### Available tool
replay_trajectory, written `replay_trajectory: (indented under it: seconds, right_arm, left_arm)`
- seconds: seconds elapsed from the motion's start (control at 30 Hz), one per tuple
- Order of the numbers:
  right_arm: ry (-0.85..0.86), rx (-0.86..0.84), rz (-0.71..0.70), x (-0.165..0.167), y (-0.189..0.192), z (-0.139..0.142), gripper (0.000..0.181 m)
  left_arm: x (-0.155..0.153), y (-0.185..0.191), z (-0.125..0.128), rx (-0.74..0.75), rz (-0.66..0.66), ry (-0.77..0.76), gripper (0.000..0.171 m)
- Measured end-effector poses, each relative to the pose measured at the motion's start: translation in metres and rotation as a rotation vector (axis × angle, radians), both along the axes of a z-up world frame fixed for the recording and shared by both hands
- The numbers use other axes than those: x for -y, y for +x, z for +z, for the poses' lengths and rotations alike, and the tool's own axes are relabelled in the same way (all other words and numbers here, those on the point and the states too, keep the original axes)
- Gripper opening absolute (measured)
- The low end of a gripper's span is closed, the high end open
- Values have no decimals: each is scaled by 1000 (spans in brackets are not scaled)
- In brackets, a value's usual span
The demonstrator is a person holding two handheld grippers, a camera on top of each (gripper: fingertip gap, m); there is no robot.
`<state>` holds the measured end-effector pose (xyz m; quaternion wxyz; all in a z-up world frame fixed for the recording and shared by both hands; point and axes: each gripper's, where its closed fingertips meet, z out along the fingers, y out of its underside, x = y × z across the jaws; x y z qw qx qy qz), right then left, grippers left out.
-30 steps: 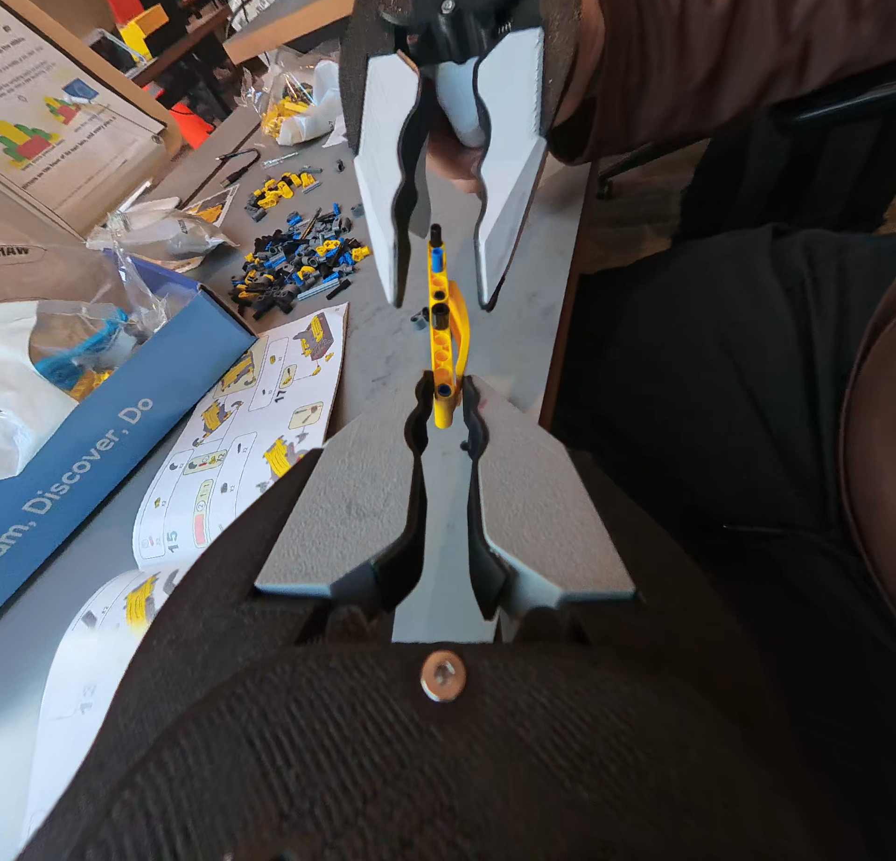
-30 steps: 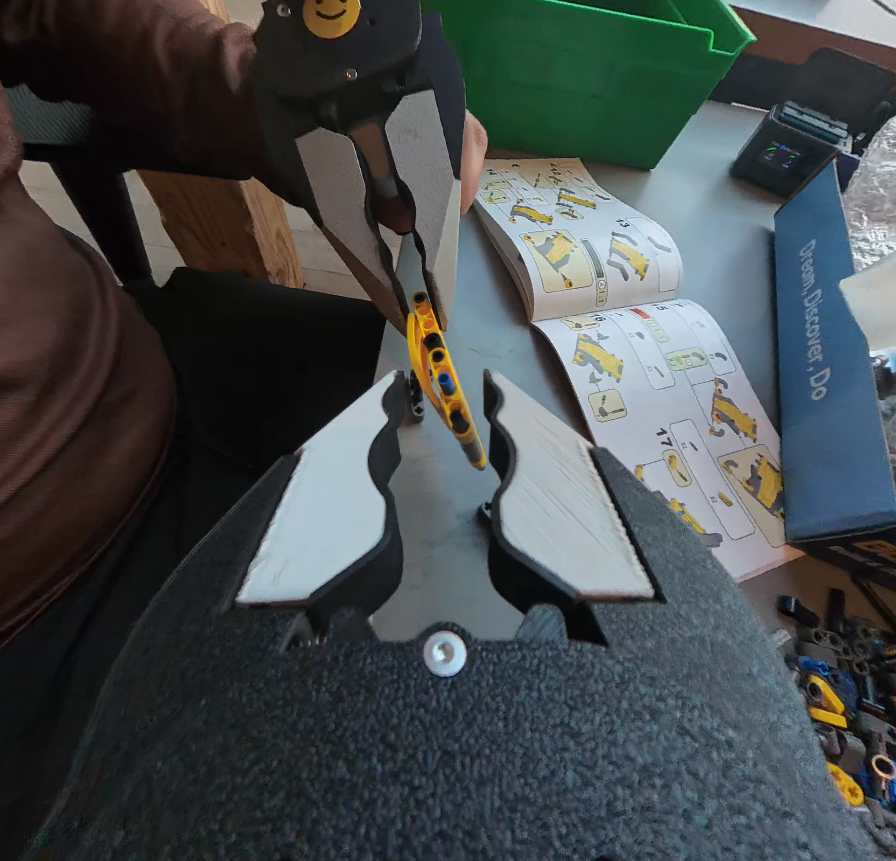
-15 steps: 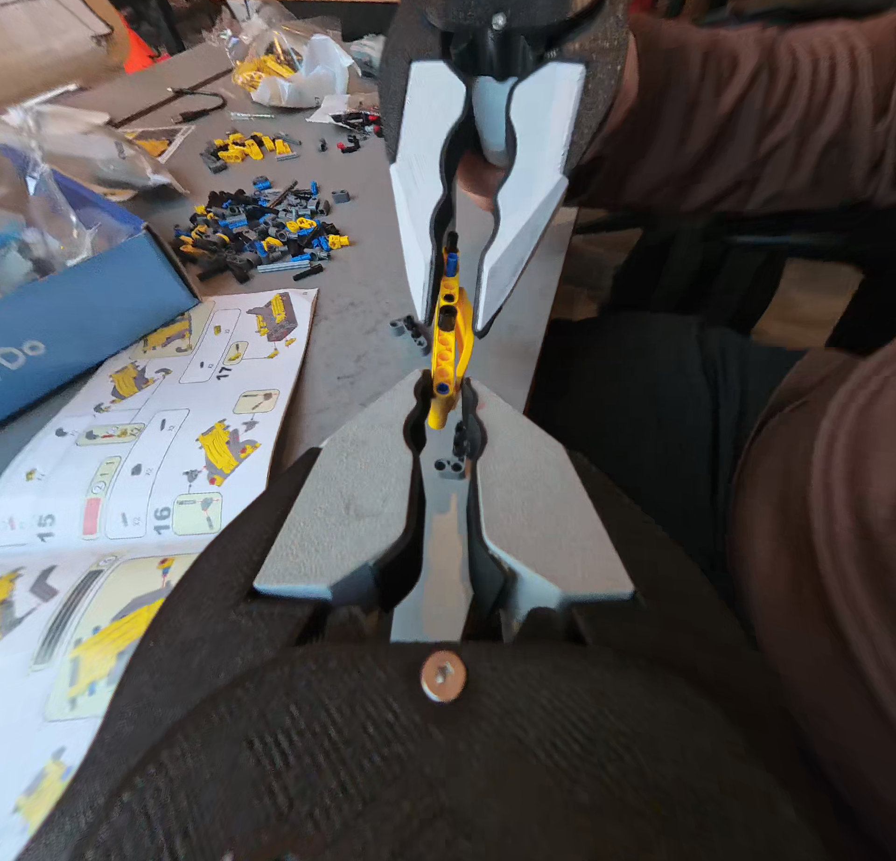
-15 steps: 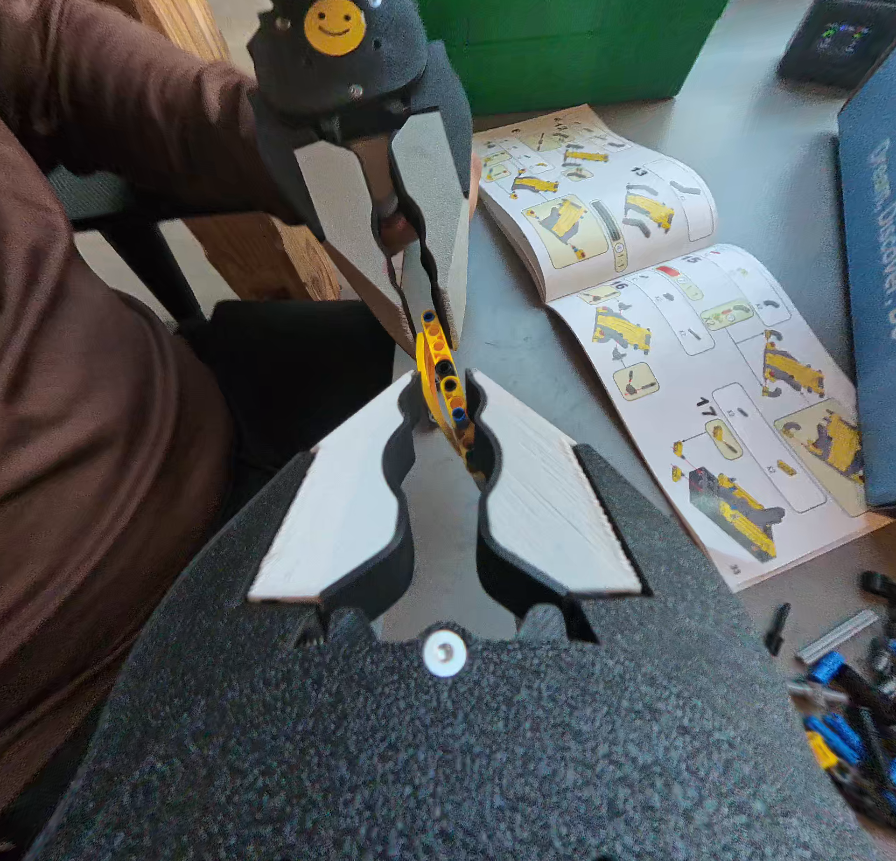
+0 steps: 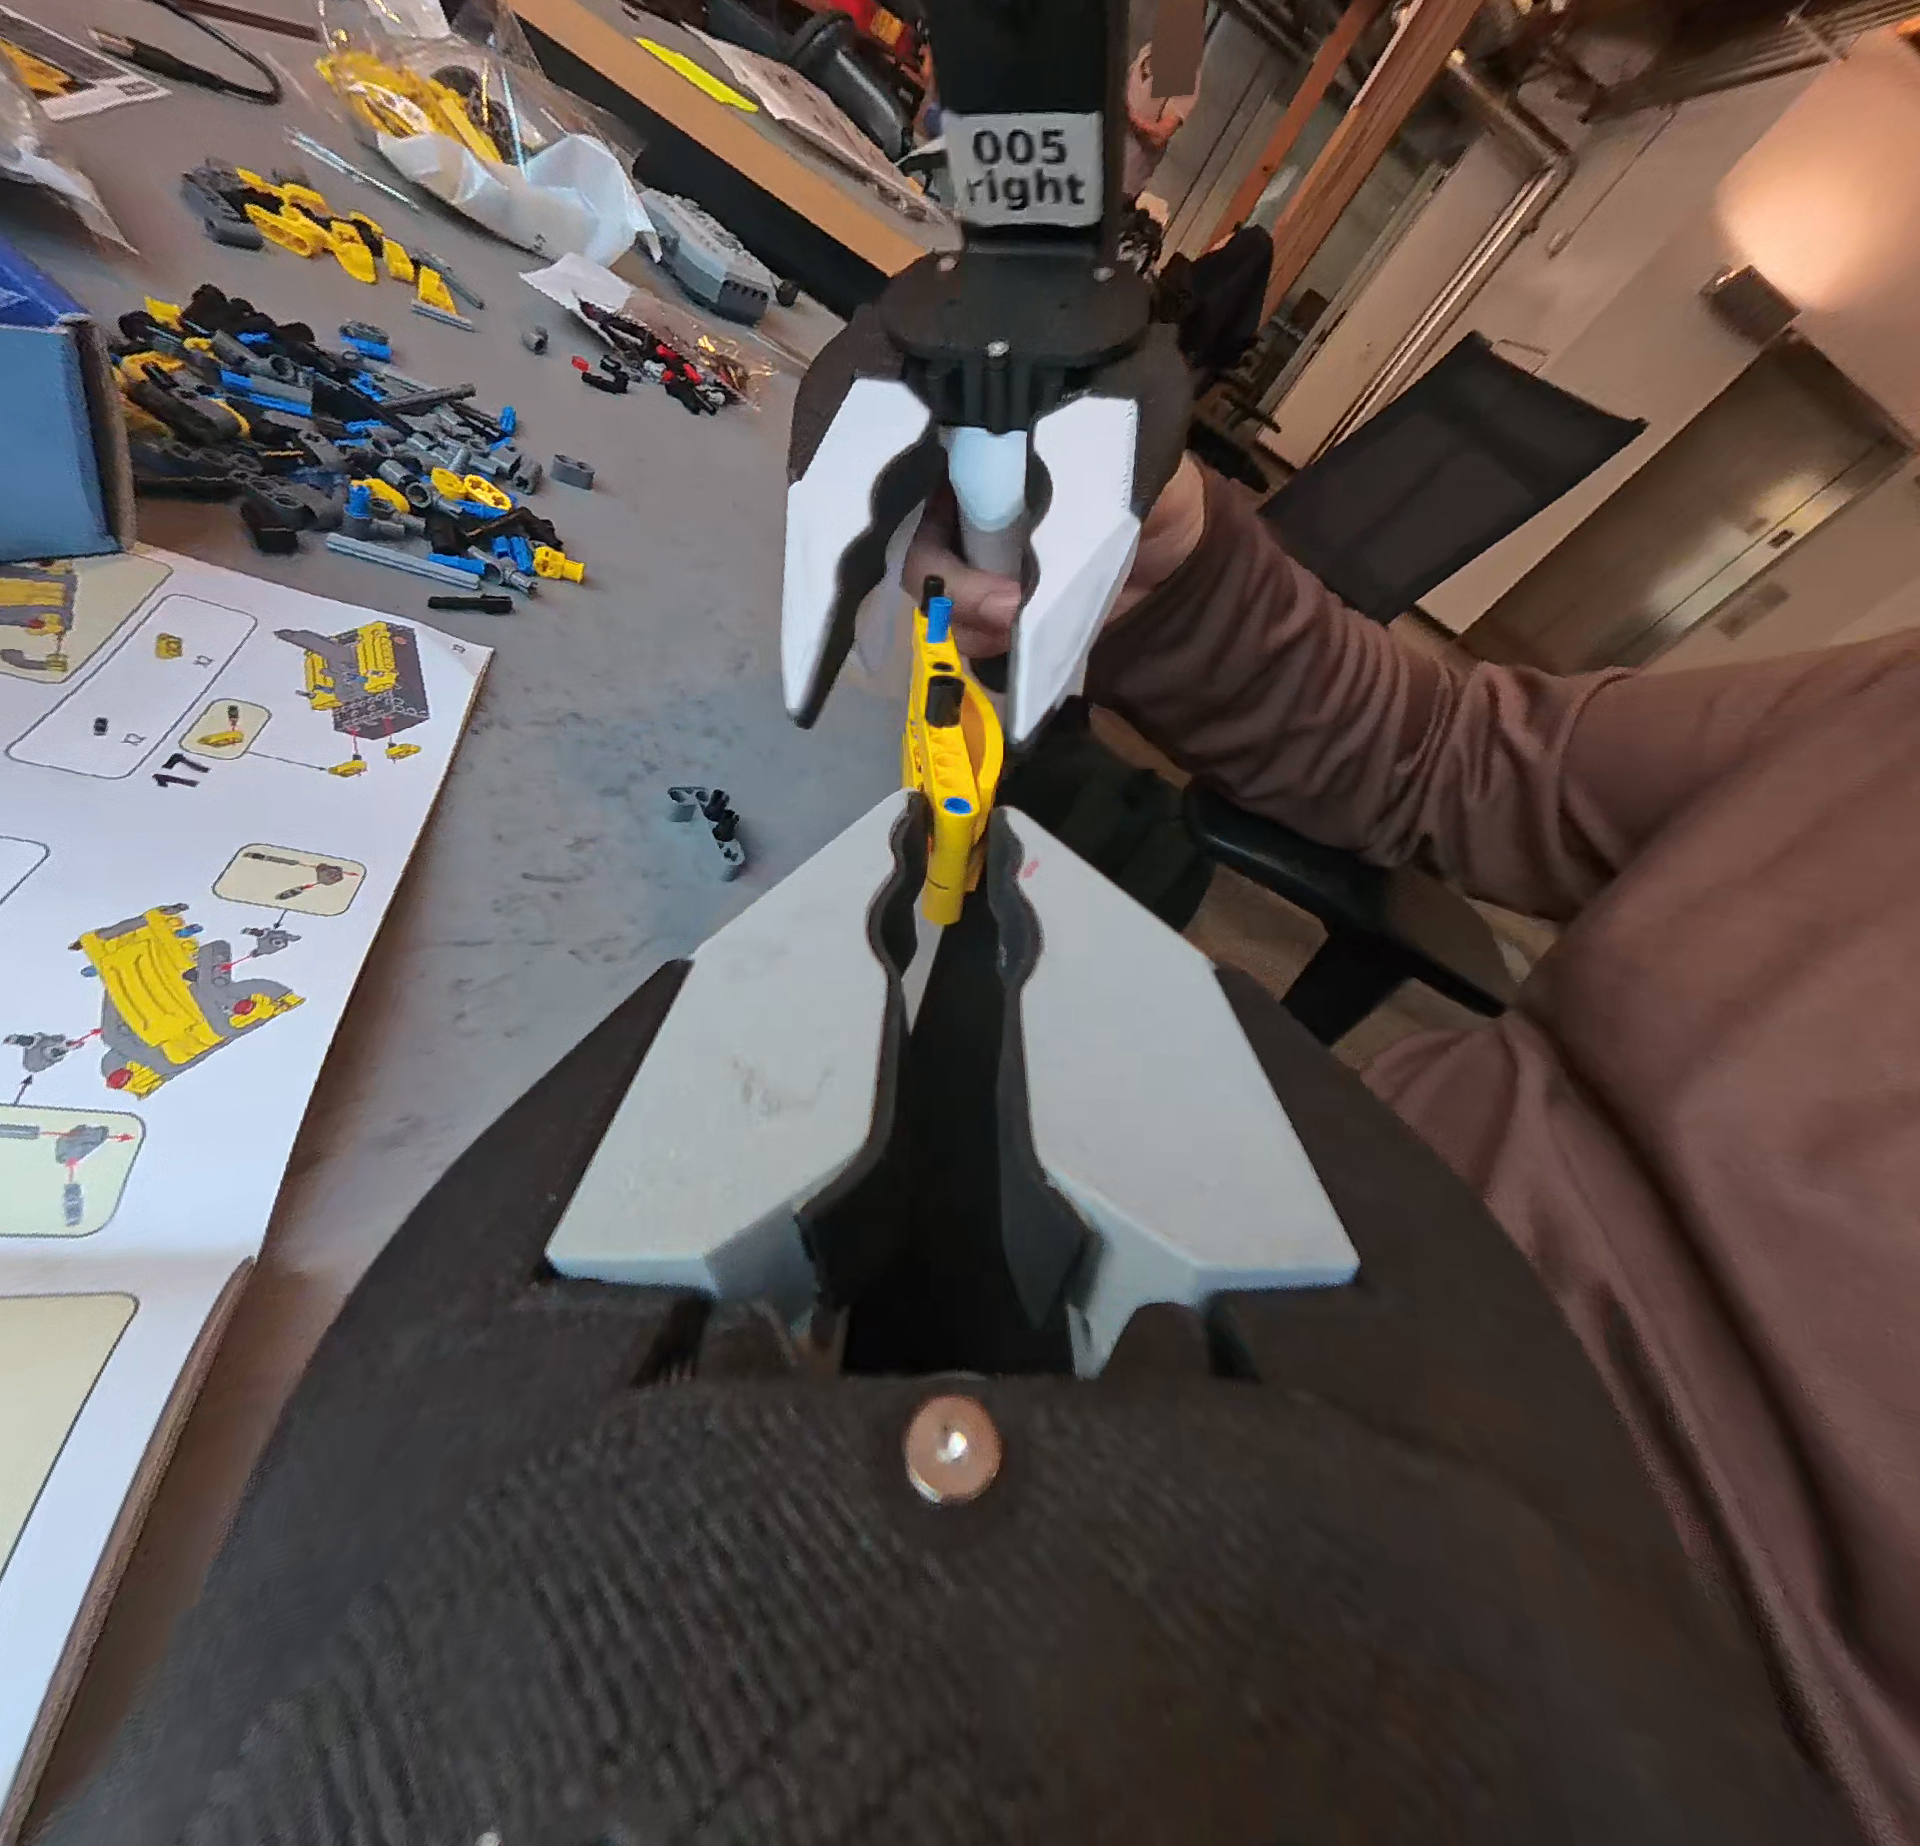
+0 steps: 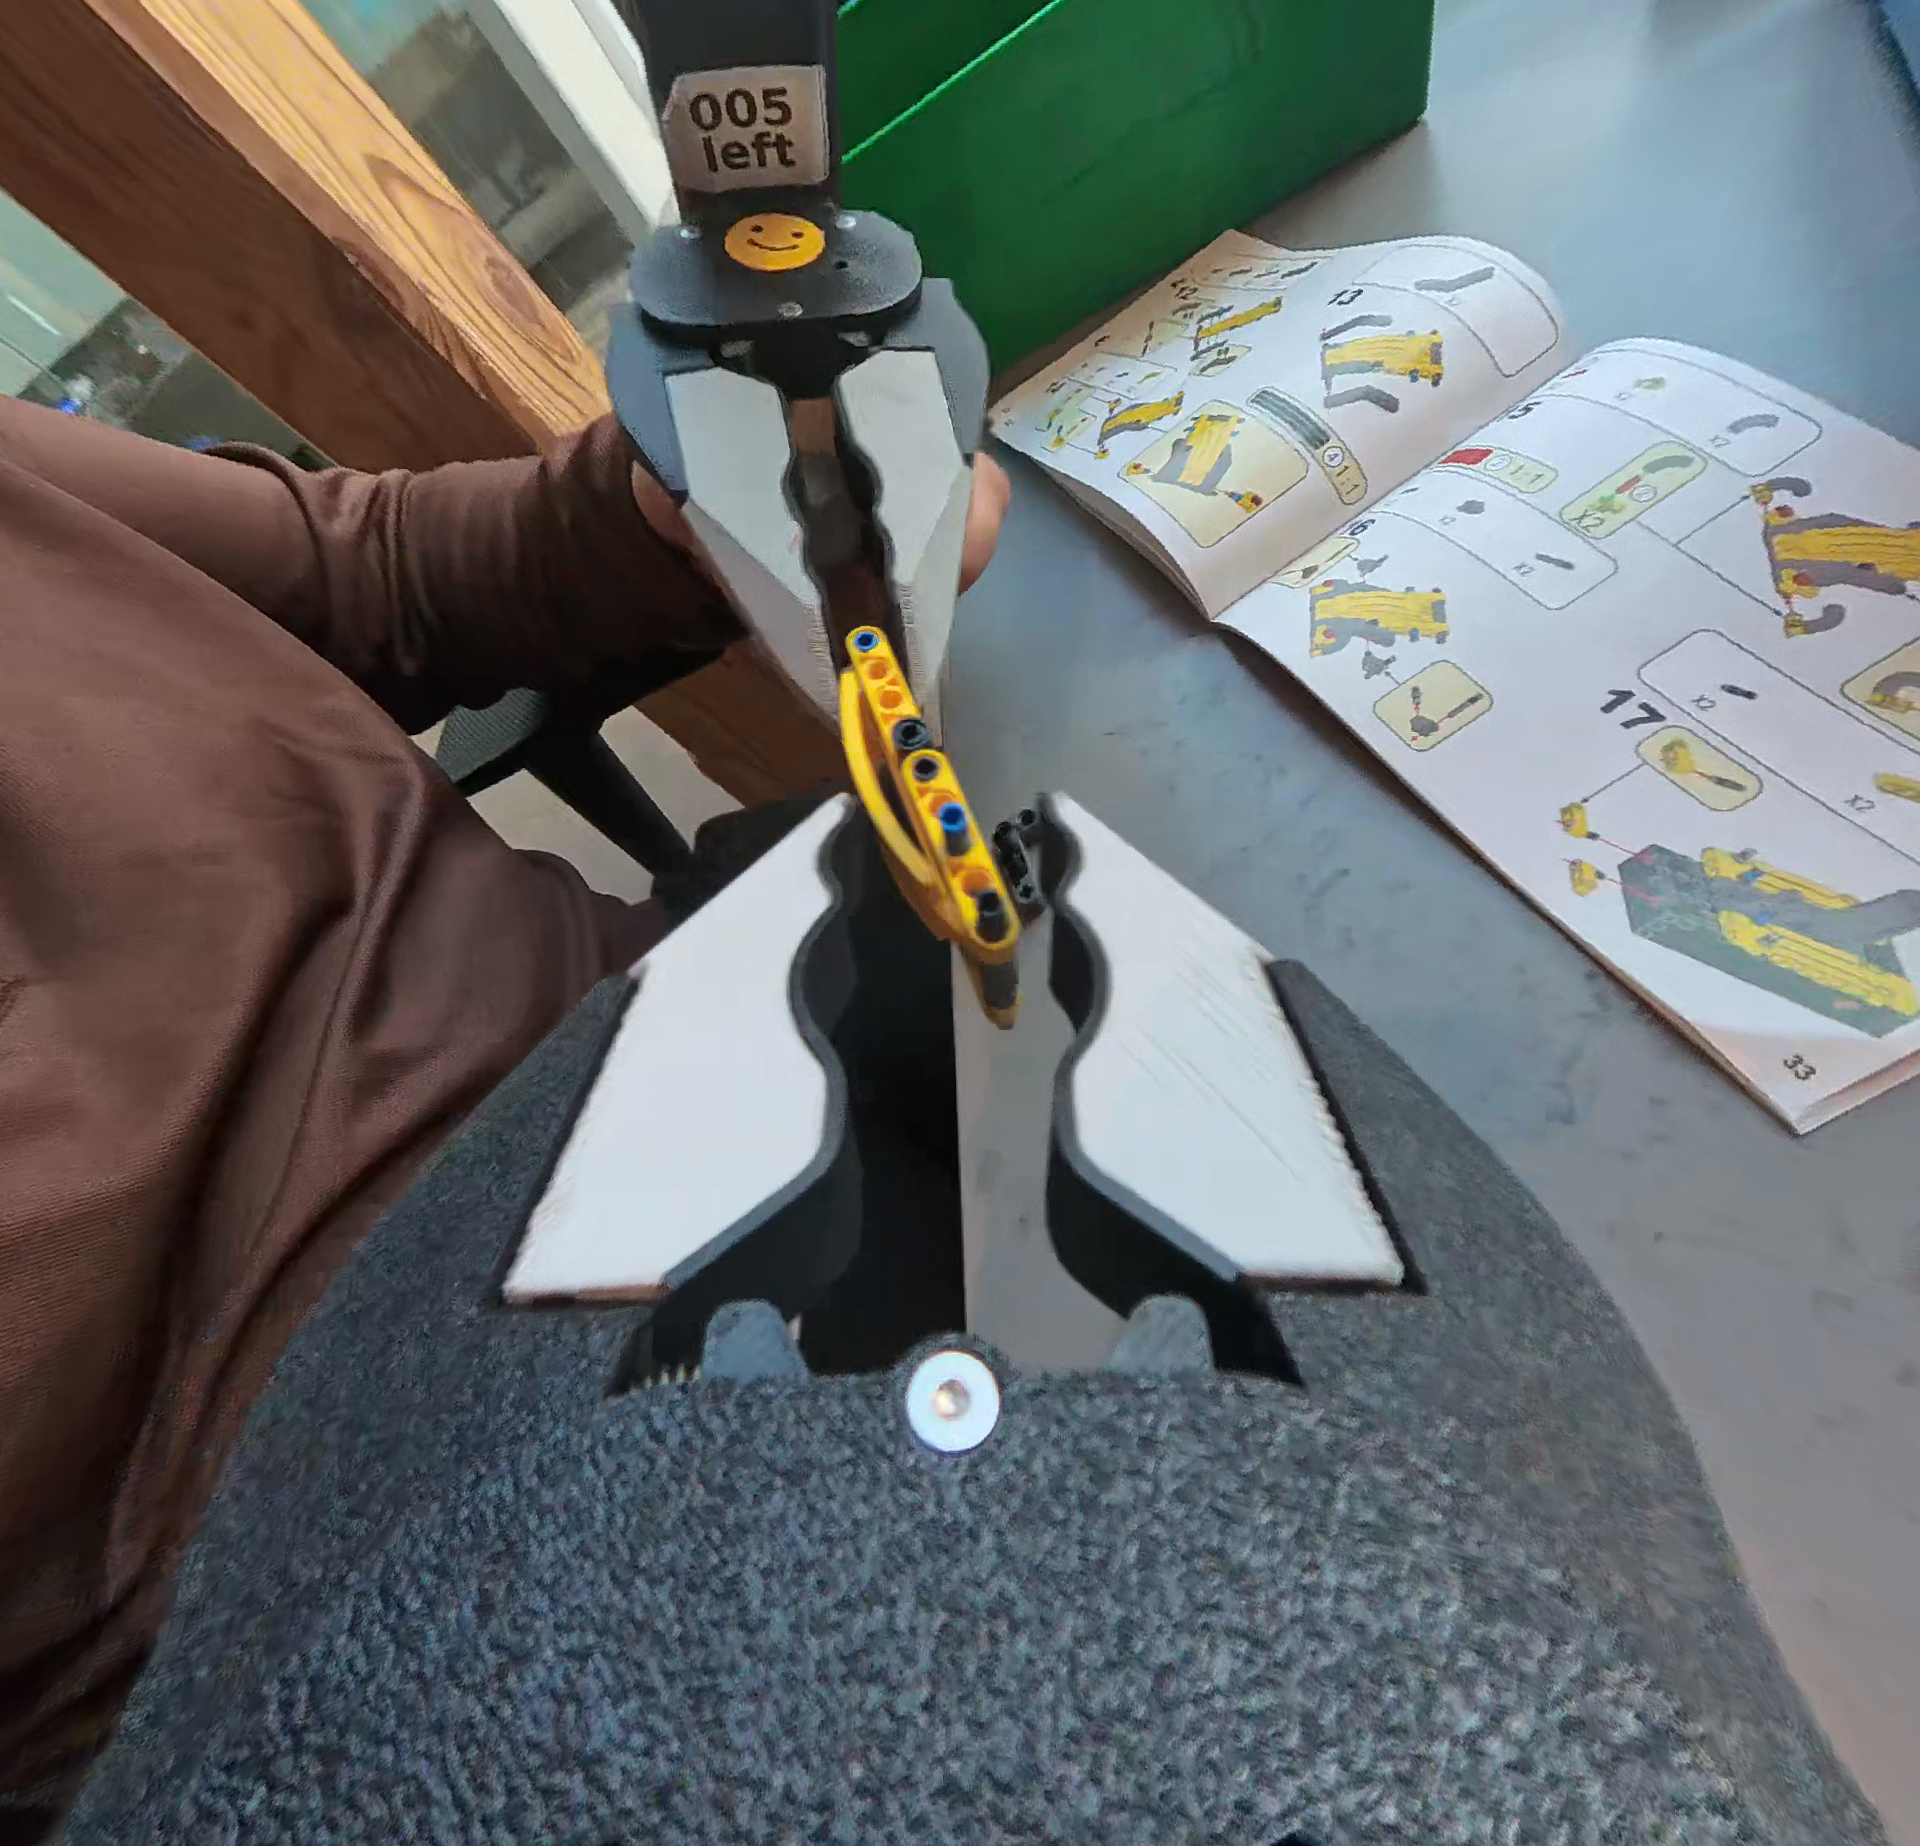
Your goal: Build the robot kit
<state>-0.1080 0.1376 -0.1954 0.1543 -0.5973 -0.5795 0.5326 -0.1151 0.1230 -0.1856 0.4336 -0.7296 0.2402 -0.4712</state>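
Note:
A yellow beam assembly (image 5: pixel 948 747) with blue and black pins is held in the air over the grey table's edge. My left gripper (image 5: pixel 951 809) is shut on its near end. In the right wrist view the left gripper (image 6: pixel 883 674) pinches the assembly's (image 6: pixel 914 788) far end. My right gripper (image 6: pixel 945 809) is open, its fingers standing either side of the assembly's pinned end without gripping it. It shows opposite in the left wrist view (image 5: pixel 914 726). A small grey and black piece (image 5: pixel 707 825) lies on the table just below.
An open instruction booklet (image 5: pixel 208 861) lies on the table (image 5: pixel 623 736), also seen in the right wrist view (image 6: pixel 1507 653). A pile of loose pieces (image 5: pixel 343 446), a blue box (image 5: pixel 52 446) and plastic bags lie beyond. A green bin (image 6: pixel 1143 113) and wooden post (image 6: pixel 260 238) stand behind. Both grippers' tips are close together, under 4 cm apart.
My right gripper's fingers, which had closed in around the assembly half a second ago, stand wider apart now. Both grippers have tilted upward, with the assembly still in the left one.

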Motion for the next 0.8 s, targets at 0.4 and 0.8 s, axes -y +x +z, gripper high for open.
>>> replay_trajectory:
  seconds: [0.4, 0.8]
  right_arm:
    - [622, 136, -402, -66, 4, -4, 44]
    - [617, 107, -142, 39, -27, -58, 41]
  left_arm:
    - [-27, -42, -8, 81, 292, -73, 9]
    - [3, -78, -26, 348, 564, -205, 8]
